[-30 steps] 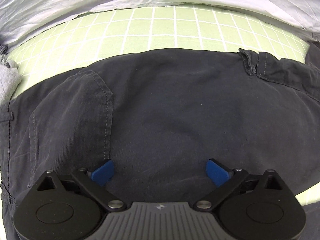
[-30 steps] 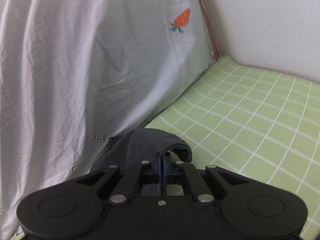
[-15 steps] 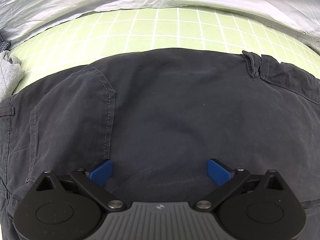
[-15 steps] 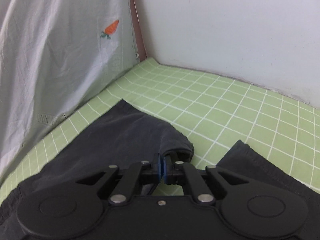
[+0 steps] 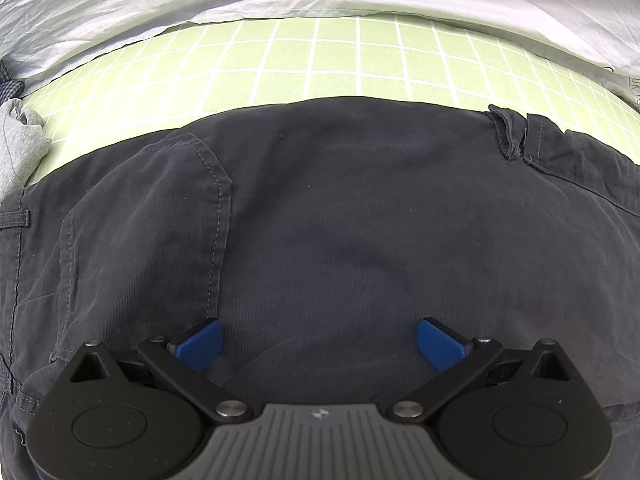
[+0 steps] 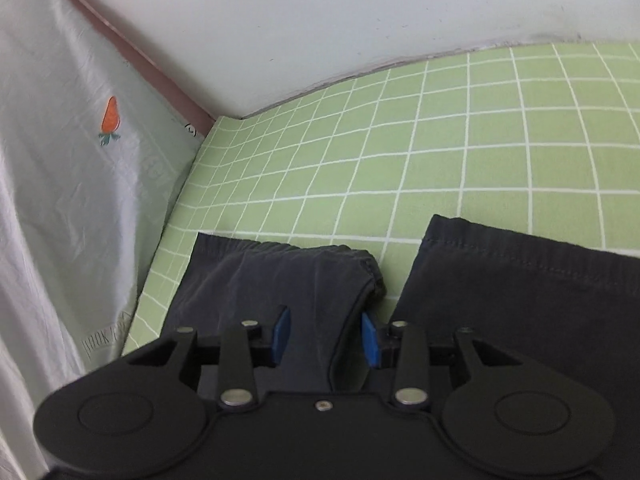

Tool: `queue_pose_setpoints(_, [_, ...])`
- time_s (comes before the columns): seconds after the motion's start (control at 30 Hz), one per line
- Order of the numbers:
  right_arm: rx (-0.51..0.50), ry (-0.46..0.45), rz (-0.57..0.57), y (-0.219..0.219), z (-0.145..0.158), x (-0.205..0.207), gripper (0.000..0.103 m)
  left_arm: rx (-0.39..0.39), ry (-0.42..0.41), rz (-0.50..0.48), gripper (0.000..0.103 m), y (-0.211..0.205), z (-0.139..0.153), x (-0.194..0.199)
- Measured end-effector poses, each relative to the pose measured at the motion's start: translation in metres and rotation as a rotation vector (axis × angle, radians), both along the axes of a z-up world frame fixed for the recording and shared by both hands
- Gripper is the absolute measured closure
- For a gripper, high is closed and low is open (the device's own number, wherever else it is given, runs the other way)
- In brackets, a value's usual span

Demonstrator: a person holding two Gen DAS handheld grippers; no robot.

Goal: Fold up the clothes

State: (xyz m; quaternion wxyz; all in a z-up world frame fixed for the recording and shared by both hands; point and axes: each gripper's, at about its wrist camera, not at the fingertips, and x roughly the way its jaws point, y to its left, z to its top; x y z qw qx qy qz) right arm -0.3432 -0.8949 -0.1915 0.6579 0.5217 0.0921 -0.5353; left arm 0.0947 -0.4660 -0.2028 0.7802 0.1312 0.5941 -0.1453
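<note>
Dark navy trousers (image 5: pixel 340 216) lie spread on a green checked sheet (image 5: pixel 320 64), filling most of the left wrist view, with a back pocket (image 5: pixel 160 216) at the left. My left gripper (image 5: pixel 319 344) hovers open just above the seat of the trousers, nothing between its blue pads. In the right wrist view both trouser legs (image 6: pixel 280 280) lie flat; the left leg's hem is folded over and lumpy. My right gripper (image 6: pixel 325 340) stands open over that leg's edge, its blue pads apart on either side of a fabric ridge.
A pale grey sheet with a carrot print (image 6: pixel 110 120) hangs along the left and far side. A white wall (image 6: pixel 320 20) borders the green sheet (image 6: pixel 440 140) at the back. A crumpled light grey garment (image 5: pixel 20 144) lies at the far left.
My right gripper has opened and let go of the trouser leg, which now lies on the sheet; the view swung down and right. My left gripper stayed open and barely moved.
</note>
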Motion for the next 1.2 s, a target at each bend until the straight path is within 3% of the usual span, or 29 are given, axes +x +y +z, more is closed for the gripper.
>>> queue_pose_setpoints(0.3, [0.131, -0.444, -0.249, -0.023, -0.041, -0.025, 0.064, 0.002, 0.004, 0.003, 0.000, -0.007, -0.001, 0.003])
queue_pose_setpoints(0.37, [0.114, -0.442, -0.253, -0.024, -0.041, -0.024, 0.077, 0.002, 0.004, 0.004, 0.000, -0.008, -0.001, 0.003])
queue_pose_setpoints(0.4, [0.104, -0.424, -0.239, -0.024, -0.039, -0.023, 0.093, 0.002, 0.003, 0.005, 0.000, -0.008, 0.000, 0.002])
queue_pose_setpoints(0.47, [0.035, -0.329, -0.167, -0.025, -0.024, -0.016, 0.097, 0.003, 0.005, 0.005, 0.000, -0.008, 0.000, 0.002])
queue_pose_setpoints(0.53, [-0.089, -0.141, -0.045, -0.025, 0.005, -0.002, 0.098, 0.004, 0.007, 0.006, 0.000, -0.010, -0.001, 0.003])
queue_pose_setpoints(0.67, [-0.331, 0.463, 0.283, -0.016, 0.031, 0.052, 0.098, 0.003, 0.006, 0.006, 0.000, -0.014, -0.003, 0.005])
queue_pose_setpoints(0.73, [-0.314, 0.555, 0.336, -0.020, 0.020, 0.062, 0.098, 0.002, 0.005, 0.005, 0.000, -0.014, -0.005, 0.007])
queue_pose_setpoints(0.87, [-0.285, 0.635, 0.367, -0.020, 0.014, 0.067, 0.097, 0.006, 0.006, 0.010, 0.000, -0.014, -0.006, 0.007])
queue_pose_setpoints(0.93, [-0.291, 0.684, 0.357, -0.016, 0.019, 0.068, 0.074, 0.008, 0.003, 0.013, 0.001, -0.014, -0.005, 0.005])
queue_pose_setpoints(1.0, [-0.300, 0.715, 0.331, -0.008, 0.026, 0.064, 0.061, -0.007, 0.011, 0.022, 0.003, -0.011, -0.002, 0.000])
queue_pose_setpoints(1.07, [-0.310, 0.747, 0.305, -0.001, 0.034, 0.060, 0.055, -0.052, 0.032, 0.043, 0.004, -0.002, 0.002, -0.005])
queue_pose_setpoints(1.13, [-0.319, 0.775, 0.279, 0.007, 0.041, 0.056, 0.031, -0.105, 0.039, 0.061, 0.004, 0.011, 0.008, -0.014])
queue_pose_setpoints(1.2, [-0.346, 0.739, 0.273, 0.023, 0.052, 0.047, 0.014, -0.120, 0.020, 0.061, 0.004, 0.025, 0.015, -0.027])
